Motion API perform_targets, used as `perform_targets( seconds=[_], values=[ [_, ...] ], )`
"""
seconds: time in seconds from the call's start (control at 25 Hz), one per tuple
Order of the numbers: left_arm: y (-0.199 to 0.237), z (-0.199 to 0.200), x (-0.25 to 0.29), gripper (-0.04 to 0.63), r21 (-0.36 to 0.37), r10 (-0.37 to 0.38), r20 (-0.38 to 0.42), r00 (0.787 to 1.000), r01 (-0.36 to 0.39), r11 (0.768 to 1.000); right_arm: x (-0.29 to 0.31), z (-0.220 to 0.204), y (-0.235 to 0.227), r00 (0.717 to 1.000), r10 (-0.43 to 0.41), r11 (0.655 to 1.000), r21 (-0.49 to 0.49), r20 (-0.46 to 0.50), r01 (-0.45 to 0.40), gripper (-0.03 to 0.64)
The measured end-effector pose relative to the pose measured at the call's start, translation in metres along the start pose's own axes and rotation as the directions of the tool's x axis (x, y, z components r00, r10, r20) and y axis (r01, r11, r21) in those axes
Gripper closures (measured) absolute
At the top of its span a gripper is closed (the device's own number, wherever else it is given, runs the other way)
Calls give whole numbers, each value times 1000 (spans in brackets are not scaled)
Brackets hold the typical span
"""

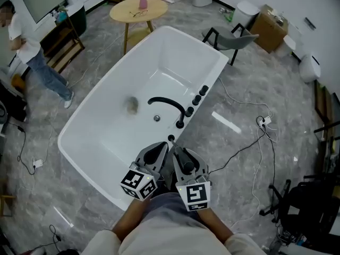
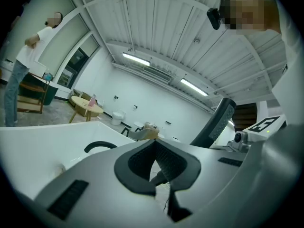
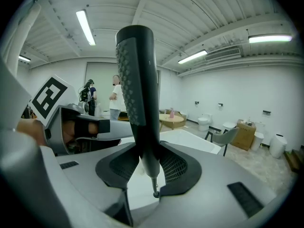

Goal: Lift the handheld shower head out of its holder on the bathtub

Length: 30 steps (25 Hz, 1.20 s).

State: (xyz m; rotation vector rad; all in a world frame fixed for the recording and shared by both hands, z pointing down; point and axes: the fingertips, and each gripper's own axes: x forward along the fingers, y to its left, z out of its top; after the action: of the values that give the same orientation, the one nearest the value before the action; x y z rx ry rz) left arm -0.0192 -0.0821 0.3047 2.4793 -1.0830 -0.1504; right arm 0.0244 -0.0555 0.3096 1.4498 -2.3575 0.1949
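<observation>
A white tub (image 1: 93, 116) fills the middle of a cluttered room as a person stands at its near rim with a hand-held gripper in each hand. The right hand-held gripper (image 3: 147, 161) is clamped on the black shower head (image 3: 137, 80). The shower head stands upright between the pads, its dimpled face up and its slim metal tip hanging below the jaws over the tub's white rim. The left hand-held gripper (image 2: 154, 161), just beside it, has its jaws drawn together on nothing.

On the rim ahead of both, near the black spout (image 1: 167, 104), sits the small dark holder (image 1: 171, 138). The shower head appears clear of it, though the head view is too coarse at that spot to show whether a hose links the two.

The lift looks all but done. To finish it well, the right grip needs to be firm on the handle and to rise straight, with the shower head kept vertical. That way any trailing hose feeds out without snagging the holder. The left has no part to play beyond keeping out of the way.
</observation>
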Motion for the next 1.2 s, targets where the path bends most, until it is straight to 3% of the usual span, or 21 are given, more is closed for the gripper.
perform_targets(
  seconds=[0.24,0.6,0.96,1.2],
  values=[
    [-22,20,-13,591,43,-36,59,998,33,999,-15,17,5,1000,-13,1000,26,23,12,476],
    [-34,20,-14,591,65,-70,25,997,68,996,-31,40,0,994,-50,997,56,95,45,476],
    [-36,14,-16,591,96,-41,4,999,40,995,-36,33,-6,994,-65,996,72,83,59,476],
    [-29,14,-24,591,70,-34,10,999,33,997,-34,36,-1,995,-61,996,64,78,56,476]
  ],
)
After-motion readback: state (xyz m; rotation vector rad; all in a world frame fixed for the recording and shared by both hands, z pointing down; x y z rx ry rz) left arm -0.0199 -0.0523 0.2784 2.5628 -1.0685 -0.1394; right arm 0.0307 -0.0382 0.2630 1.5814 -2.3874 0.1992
